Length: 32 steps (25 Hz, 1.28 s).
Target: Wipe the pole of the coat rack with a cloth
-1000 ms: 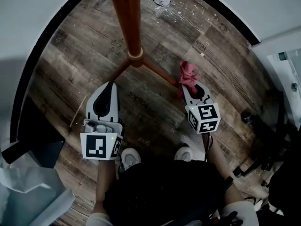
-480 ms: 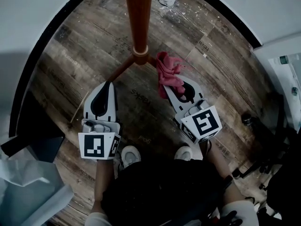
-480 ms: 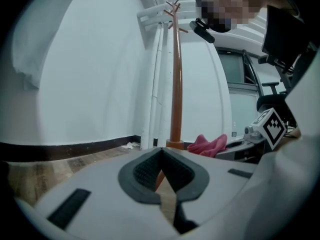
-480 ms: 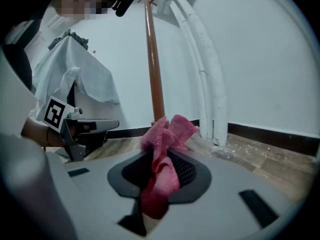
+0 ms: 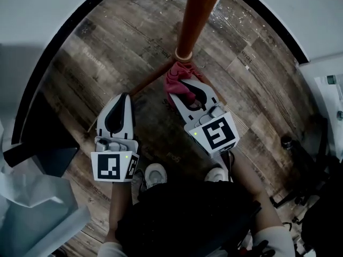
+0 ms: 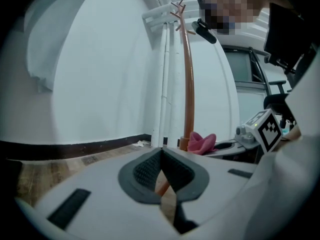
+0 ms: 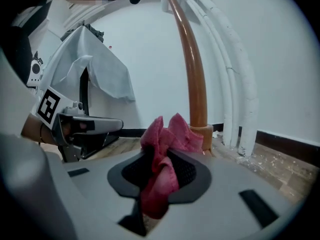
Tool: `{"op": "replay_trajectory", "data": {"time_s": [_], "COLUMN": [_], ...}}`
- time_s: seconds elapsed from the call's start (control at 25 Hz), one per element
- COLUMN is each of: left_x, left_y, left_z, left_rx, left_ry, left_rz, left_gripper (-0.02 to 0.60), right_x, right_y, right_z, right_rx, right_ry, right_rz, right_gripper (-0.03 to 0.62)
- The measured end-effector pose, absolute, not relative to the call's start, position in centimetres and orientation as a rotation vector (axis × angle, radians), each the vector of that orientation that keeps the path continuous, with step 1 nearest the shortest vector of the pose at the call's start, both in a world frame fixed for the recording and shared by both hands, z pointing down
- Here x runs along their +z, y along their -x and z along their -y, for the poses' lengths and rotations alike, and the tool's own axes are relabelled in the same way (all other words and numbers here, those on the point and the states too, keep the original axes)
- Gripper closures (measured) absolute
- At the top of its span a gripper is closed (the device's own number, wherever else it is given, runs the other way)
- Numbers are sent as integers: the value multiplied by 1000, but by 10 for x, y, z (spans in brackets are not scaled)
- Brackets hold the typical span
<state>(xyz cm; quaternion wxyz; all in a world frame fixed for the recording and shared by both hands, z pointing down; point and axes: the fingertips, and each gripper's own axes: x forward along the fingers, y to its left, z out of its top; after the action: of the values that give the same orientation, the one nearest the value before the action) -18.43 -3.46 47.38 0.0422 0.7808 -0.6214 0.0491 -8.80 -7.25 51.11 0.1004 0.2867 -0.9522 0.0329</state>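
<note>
One pink cloth [image 5: 172, 80] clamped in right tool [image 5: 185, 90], beside pole [image 5: 195, 20] base, left tool [image 5: 124, 97] clenched empty.

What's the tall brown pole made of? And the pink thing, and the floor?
The pole looks like wood with a smooth reddish-brown varnish; it shines a little. The pink cloth looks like soft fabric, since it bunches into folds. The floor looks like wood-grain planks, matte and scuffed; it may be printed laminate.
</note>
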Motion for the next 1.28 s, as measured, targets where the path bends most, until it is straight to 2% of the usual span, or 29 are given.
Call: {"op": "replay_trajectory", "data": {"time_s": [0.28,0.44,1.28], "left_x": [477,479,487], "left_y": [199,209,224], "left_z": [31,30,23], "left_rx": [150,142,189], "left_ry": [-2345,-2309,-2273], "left_rz": [1943,1970,1986], "left_gripper": [572,572,572], "right_x": [523,530,589], "right_y": [107,114,187], "right_z": [91,90,51], "right_rx": [51,174,290], "right_ry": [-867,-892,-567], "right_rz": [2764,2755,2714], "right_gripper": [500,500,500]}}
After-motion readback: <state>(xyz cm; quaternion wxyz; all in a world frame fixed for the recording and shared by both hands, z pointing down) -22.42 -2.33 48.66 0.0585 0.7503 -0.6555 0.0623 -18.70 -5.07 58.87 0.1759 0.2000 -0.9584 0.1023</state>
